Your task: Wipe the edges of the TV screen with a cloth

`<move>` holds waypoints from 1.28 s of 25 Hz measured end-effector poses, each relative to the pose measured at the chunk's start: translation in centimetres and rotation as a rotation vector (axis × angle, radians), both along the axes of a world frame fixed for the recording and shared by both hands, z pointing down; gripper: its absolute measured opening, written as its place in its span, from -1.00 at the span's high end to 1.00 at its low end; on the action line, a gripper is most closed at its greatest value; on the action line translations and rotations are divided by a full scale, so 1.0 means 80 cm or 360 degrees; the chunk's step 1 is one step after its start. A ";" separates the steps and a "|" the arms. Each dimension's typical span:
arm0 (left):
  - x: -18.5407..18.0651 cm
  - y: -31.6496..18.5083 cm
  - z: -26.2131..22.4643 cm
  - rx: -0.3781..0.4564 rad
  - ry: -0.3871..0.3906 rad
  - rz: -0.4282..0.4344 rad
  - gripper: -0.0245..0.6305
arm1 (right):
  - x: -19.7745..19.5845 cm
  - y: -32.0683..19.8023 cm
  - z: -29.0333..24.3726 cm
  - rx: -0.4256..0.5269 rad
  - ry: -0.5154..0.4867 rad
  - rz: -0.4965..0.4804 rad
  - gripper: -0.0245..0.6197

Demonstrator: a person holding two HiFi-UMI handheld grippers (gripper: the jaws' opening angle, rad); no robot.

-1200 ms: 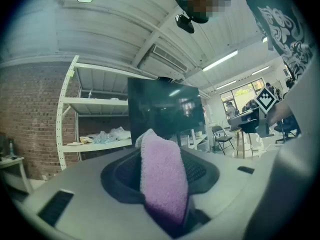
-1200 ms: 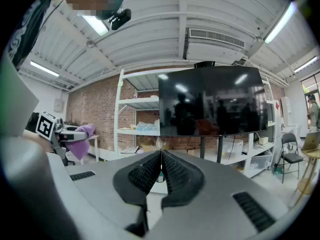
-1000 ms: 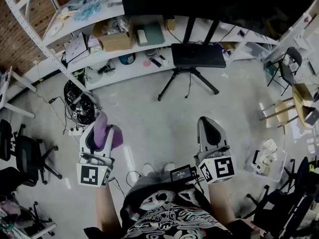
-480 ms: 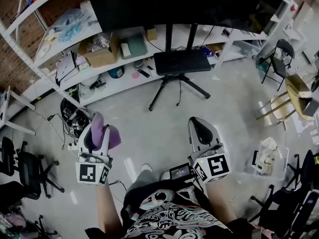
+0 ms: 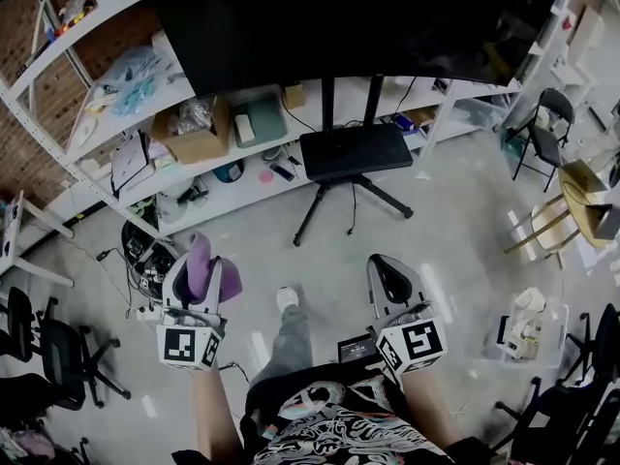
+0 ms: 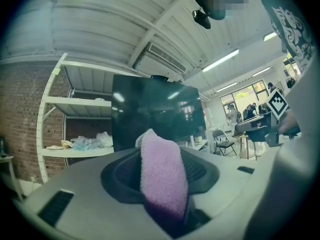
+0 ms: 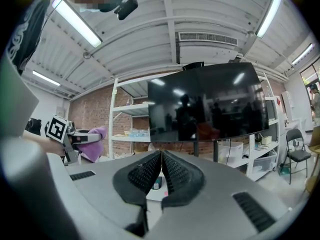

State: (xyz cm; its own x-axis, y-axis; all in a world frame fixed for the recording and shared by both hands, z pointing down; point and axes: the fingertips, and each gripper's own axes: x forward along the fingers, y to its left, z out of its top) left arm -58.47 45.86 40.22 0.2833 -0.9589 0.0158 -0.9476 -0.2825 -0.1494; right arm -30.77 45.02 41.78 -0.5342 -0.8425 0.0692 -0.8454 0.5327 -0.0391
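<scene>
A large dark TV screen [image 5: 339,22] stands on a black tripod stand [image 5: 339,153] ahead of me, and it also fills the middle of the left gripper view [image 6: 155,109] and the right gripper view [image 7: 207,101]. My left gripper [image 5: 201,264] is shut on a purple cloth [image 5: 205,271], which bulges between its jaws [image 6: 160,176]. My right gripper [image 5: 389,269] is shut with nothing in it, its ribbed pads [image 7: 150,171] pressed together. Both grippers are held low, well short of the screen.
White shelving [image 5: 116,114] with boxes, bags and clutter runs behind and left of the TV. Cables and a power strip [image 5: 150,250] lie on the floor at the left. Chairs [image 5: 547,124] and a small round table [image 5: 586,187] stand at the right, office chairs [image 5: 39,347] at the left.
The view has tilted up and I have stepped closer: the TV and shelves now fill more of the top. One foot has moved forward. Both grippers keep their states.
</scene>
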 end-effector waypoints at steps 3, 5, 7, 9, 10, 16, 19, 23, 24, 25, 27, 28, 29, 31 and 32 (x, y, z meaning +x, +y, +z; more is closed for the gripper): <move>-0.005 -0.040 0.005 -0.0001 0.0008 -0.0004 0.34 | -0.006 -0.039 0.001 0.0027 -0.0003 0.0032 0.83; -0.014 -0.074 0.008 0.0003 0.0007 -0.0003 0.34 | -0.013 -0.071 -0.003 0.0071 -0.0010 0.0044 0.83; -0.030 -0.117 0.012 0.0004 0.0000 -0.0009 0.34 | -0.027 -0.112 -0.001 0.0081 -0.0012 0.0048 0.83; -0.055 -0.166 0.017 0.0006 0.0000 -0.0046 0.34 | -0.045 -0.159 0.001 0.0079 -0.0004 0.0068 0.83; -0.069 -0.190 0.019 0.0010 0.0002 -0.0077 0.34 | -0.055 -0.183 0.001 0.0079 0.0000 0.0080 0.83; -0.140 -0.345 0.009 0.0067 -0.0148 -0.0230 0.34 | -0.116 -0.336 -0.001 0.0053 0.0036 0.0064 0.83; -0.165 -0.422 -0.005 0.0130 -0.0081 -0.0264 0.34 | -0.142 -0.411 0.008 -0.0003 0.0026 0.0069 0.83; -0.201 -0.504 0.001 0.0135 -0.0139 -0.0305 0.34 | -0.187 -0.489 0.017 -0.0033 0.0091 -0.0018 0.83; -0.206 -0.518 0.004 0.0126 -0.0133 -0.0313 0.34 | -0.198 -0.502 0.019 -0.0037 0.0111 -0.0052 0.83; -0.211 -0.531 0.007 0.0117 -0.0121 -0.0318 0.34 | -0.206 -0.513 0.023 -0.0043 0.0129 -0.0078 0.83; -0.219 -0.550 0.011 0.0103 -0.0108 -0.0332 0.34 | -0.218 -0.531 0.030 -0.0060 0.0154 -0.0111 0.83; -0.223 -0.557 0.015 0.0095 -0.0116 -0.0341 0.34 | -0.222 -0.538 0.033 -0.0070 0.0162 -0.0125 0.83; -0.226 -0.562 0.020 0.0083 -0.0139 -0.0349 0.34 | -0.224 -0.542 0.037 -0.0080 0.0168 -0.0142 0.83; -0.234 -0.571 0.030 0.0073 -0.0168 -0.0369 0.34 | -0.224 -0.547 0.045 -0.0102 0.0169 -0.0177 0.83; -0.238 -0.576 0.033 0.0081 -0.0135 -0.0395 0.34 | -0.223 -0.548 0.049 -0.0121 0.0165 -0.0190 0.83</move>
State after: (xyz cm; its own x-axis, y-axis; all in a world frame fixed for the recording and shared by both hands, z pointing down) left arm -77.55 -0.22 42.86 0.0394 -0.9990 -0.0203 -0.9704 -0.0334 -0.2392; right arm -48.59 1.21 45.67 -0.6170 -0.7636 0.1903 -0.7777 0.6287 0.0013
